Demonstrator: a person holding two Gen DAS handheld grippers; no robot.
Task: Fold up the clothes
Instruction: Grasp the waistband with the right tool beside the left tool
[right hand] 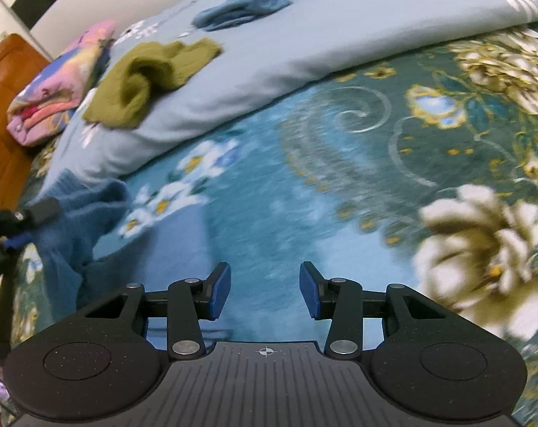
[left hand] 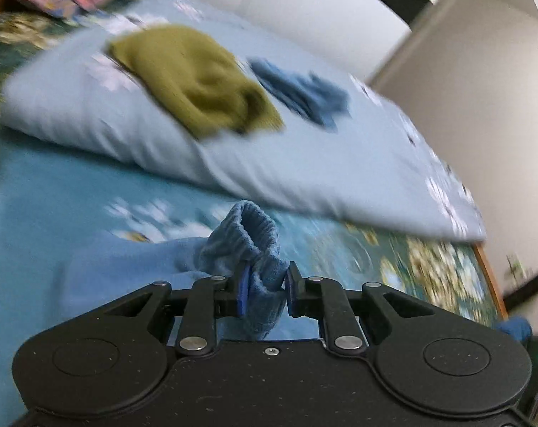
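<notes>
bedroom setting: a teal floral bedspread (right hand: 357,163) covers the bed, with a pale blue folded quilt (left hand: 269,163) lying across its far half and a white wall (left hand: 482,99) beyond. left gripper (left hand: 265,290) has its fingers pinched narrow on the ribbed cuff of a light blue knit garment (left hand: 240,249), cuff bunched and raised between the pads, the rest of the fabric trailing down onto the bedspread toward the left. right gripper (right hand: 265,290) hangs over the bedspread with fingers spread wide, nothing between them. on the quilt rest an olive green garment (left hand: 197,82) and, just beside it, a crumpled darker blue garment (left hand: 304,92) (both unfolded). a folded pink patterned blanket (right hand: 55,85) sits near an orange-brown headboard (right hand: 5,114). both views are motion-blurred.
</notes>
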